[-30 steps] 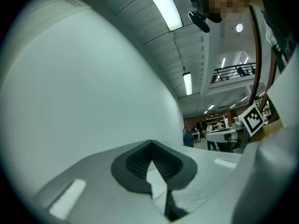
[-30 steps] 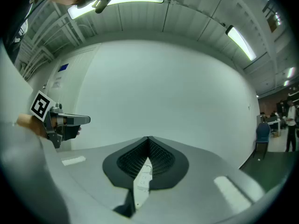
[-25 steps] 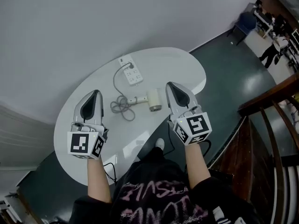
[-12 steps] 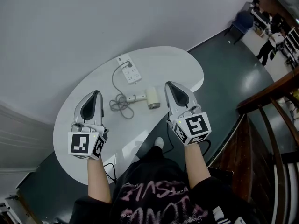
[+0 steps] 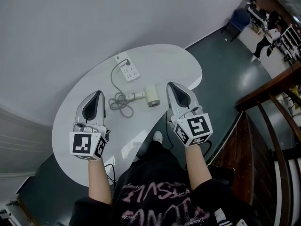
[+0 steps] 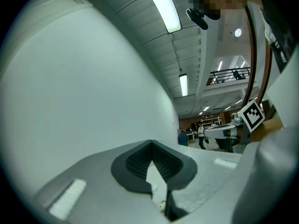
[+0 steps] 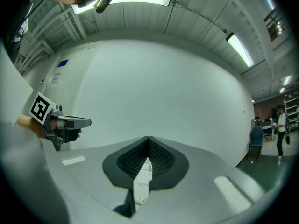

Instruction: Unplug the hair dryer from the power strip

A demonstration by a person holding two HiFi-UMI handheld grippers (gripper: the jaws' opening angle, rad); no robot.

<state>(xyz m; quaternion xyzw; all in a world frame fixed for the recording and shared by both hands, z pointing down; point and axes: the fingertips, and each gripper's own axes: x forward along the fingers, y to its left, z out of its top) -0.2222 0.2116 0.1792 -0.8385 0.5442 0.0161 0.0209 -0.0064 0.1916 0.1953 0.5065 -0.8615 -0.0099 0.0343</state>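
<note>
Both tools are sitting shut and empty: left tool (image 5: 96, 95) and right tool (image 5: 172, 86) are hovering over the near edge of the bench (image 5: 178, 60), pads meeting at the tips with nothing between them. Only change over the last second: the bench and everything on it are drifting up and left in the head view while the tools are holding their spots in frame, so I'm reading it as the head shifting, not a reach. Nothing on the bench is moving relative to anything else. So the task isn't progressing yet: the plug (image 5: 127, 63) is still sitting in the strip (image 5: 127, 70) at the far side, well apart from both tools. The cord (image 5: 118, 100) is lying coiled just left of the dryer (image 5: 149, 94), which is lying on its side near the right tool's tip. Head view is the only one showing plug, cord and dryer. Gripper views are pointing at wall and ceiling lights. They're giving the close look at the jaws: ribbed pads touching at the tip, only a white sliver showing through the slot below. Right gripper view is also catching the left tool from the side; left gripper view is catching the right tool's marker cube.
</note>
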